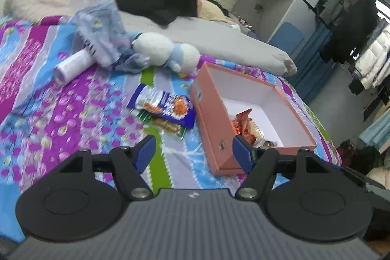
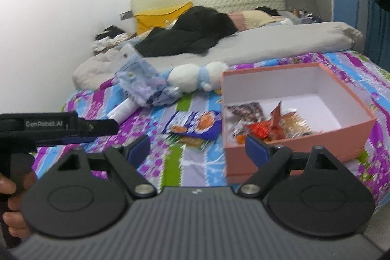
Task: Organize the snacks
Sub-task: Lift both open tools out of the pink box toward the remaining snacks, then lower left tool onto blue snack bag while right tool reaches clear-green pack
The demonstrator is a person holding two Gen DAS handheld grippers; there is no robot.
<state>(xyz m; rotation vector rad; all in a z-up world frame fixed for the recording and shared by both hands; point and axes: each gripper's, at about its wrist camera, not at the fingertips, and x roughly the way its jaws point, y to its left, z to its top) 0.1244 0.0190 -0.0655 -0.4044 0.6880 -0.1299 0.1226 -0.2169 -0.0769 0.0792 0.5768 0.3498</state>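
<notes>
Snacks [image 2: 265, 123] sit piled in our pink box [image 2: 351, 128] on the bedspread [image 1: 73, 118], two packets [image 1: 165, 109] lie just left of it, and our left gripper [image 1: 193, 152] and right gripper [image 2: 198, 150] both gape empty.

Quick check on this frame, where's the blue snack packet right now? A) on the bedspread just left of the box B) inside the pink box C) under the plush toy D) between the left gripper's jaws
A: the blue snack packet lies on the bedspread beside the pink box, atop a green packet; both the left gripper and right gripper are open and empty.
</notes>
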